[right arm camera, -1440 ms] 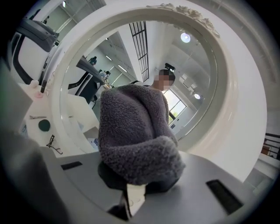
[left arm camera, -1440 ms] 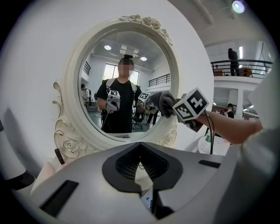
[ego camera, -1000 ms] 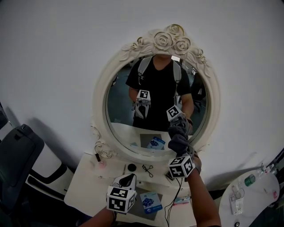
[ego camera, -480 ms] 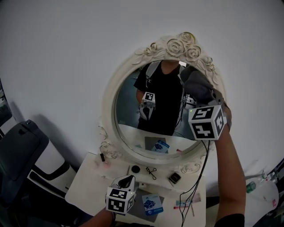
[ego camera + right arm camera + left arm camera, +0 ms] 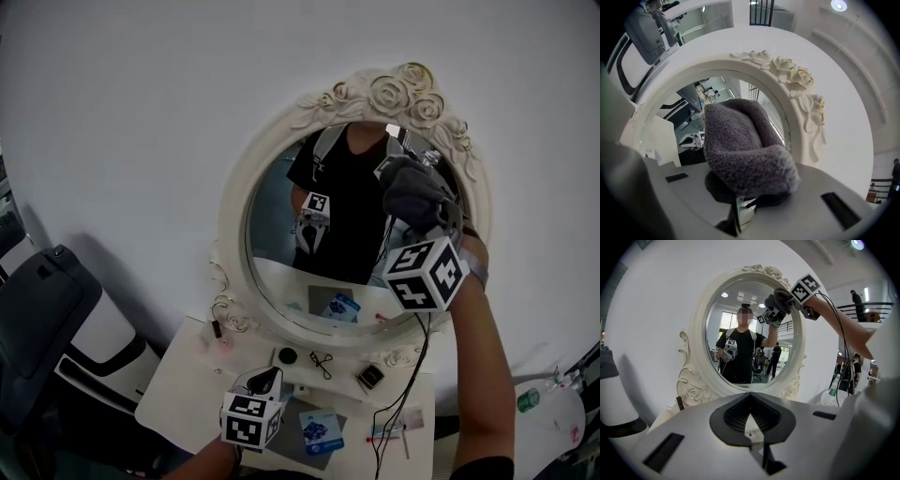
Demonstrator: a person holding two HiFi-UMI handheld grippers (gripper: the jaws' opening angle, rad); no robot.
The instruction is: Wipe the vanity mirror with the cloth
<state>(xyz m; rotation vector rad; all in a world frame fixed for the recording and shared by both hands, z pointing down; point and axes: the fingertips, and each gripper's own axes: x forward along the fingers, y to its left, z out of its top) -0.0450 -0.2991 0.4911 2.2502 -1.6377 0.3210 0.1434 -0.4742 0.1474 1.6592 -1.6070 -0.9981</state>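
Fuzzy grey cloth [image 5: 412, 197] before oval, rose-carved cream mirror [image 5: 272, 234]

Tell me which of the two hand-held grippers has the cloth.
The right hand-held gripper: its jaws are shut on the grey cloth, up at the mirror's upper right. The left hand-held gripper sits low, jaws together, empty.

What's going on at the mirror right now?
A person holds a gripper in each hand in front of the vanity mirror. The right gripper is raised and shut on a grey cloth, which is up against the upper right part of the glass, just below the rose carvings on the frame. Whether it actually touches the glass is hard to tell. The left gripper hangs low over the vanity table, jaws together and empty.
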